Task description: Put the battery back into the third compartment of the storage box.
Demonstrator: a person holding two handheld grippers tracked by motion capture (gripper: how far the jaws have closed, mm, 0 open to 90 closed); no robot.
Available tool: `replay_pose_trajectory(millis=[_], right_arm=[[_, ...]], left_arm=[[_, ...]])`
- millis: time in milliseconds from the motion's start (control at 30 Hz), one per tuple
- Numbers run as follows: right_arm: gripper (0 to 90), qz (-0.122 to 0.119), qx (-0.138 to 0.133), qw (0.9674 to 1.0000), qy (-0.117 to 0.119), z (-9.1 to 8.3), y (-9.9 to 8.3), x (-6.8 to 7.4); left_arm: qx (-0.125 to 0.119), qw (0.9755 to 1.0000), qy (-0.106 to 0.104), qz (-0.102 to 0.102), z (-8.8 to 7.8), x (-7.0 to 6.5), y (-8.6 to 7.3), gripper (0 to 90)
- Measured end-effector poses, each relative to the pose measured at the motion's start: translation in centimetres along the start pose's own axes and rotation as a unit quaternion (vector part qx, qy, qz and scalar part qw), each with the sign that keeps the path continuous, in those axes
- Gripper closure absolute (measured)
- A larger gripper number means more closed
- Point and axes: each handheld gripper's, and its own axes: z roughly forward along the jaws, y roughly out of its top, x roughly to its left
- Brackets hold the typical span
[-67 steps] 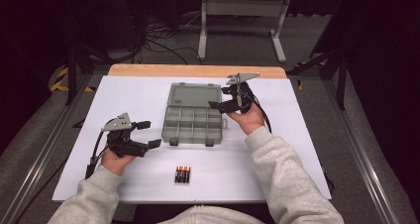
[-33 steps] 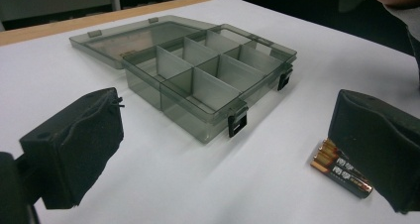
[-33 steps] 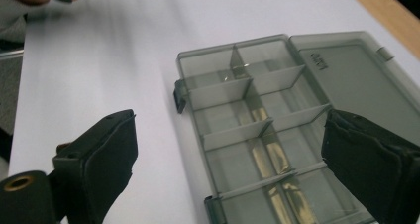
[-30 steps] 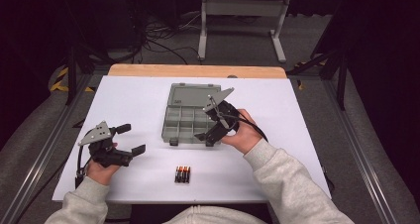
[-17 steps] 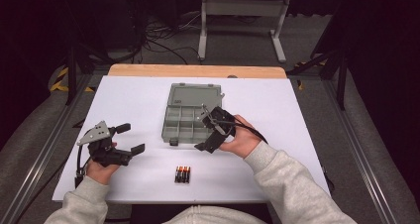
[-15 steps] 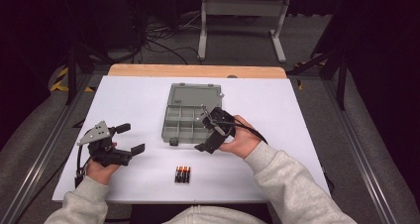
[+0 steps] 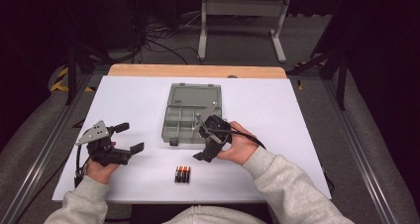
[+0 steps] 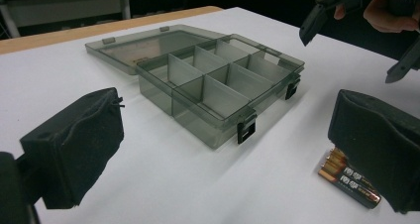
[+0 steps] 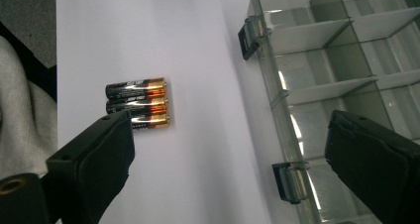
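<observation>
While your right gripper (image 7: 207, 140) hangs over the box's (image 7: 190, 112) near edge with its jaws spread wide and nothing between them, the batteries (image 7: 182, 174) lie side by side on the white table (image 7: 297, 115), just in front of the box and apart from it. In the right gripper view, one jaw sits just beside the batteries (image 9: 138, 105), the other over the box (image 9: 337, 50). Your left gripper (image 7: 119, 142) rests well to the left, jaws wide and empty. The box's lid lies open and flat.
</observation>
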Motion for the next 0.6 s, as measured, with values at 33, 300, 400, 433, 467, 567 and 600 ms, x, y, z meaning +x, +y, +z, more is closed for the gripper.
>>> replay_pose_trajectory(millis=[33, 300, 400, 433, 467, 567, 600], right_arm=[[5.8, 0.000, 0.003, 1.0000, 0.000, 0.2, 0.0, 0.2], [6.0, -0.006, 0.008, 0.9999, 0.013, 1.6, -0.1, 1.0], [6.0, -0.010, 0.008, 0.9997, 0.019, 2.2, -0.1, 1.2], [6.0, -0.009, 0.010, 0.9997, 0.020, 2.3, -0.2, 1.3], [6.0, -0.006, 0.012, 0.9997, 0.022, 2.4, -0.2, 1.4], [6.0, -0.008, 0.017, 0.9995, 0.026, 2.8, -0.3, 1.6], [6.0, -0.008, 0.017, 0.9995, 0.027, 3.0, -0.3, 1.7]], left_arm=[[0.000, 1.0000, 0.000, 0.000, 0.0, 0.0, 0.0, 1.2], [0.001, 1.0000, 0.002, 0.000, 0.0, 0.0, 0.0, 1.2], [0.001, 1.0000, 0.002, 0.000, 0.0, 0.1, 0.0, 1.2], [0.001, 1.0000, 0.002, 0.001, 0.0, 0.1, 0.0, 1.2], [0.002, 1.0000, 0.002, 0.001, 0.0, 0.1, 0.0, 1.2], [0.001, 1.0000, 0.001, 0.001, 0.0, 0.0, 0.0, 1.2], [0.000, 1.0000, 0.001, 0.001, 0.1, 0.0, 0.0, 1.2]])
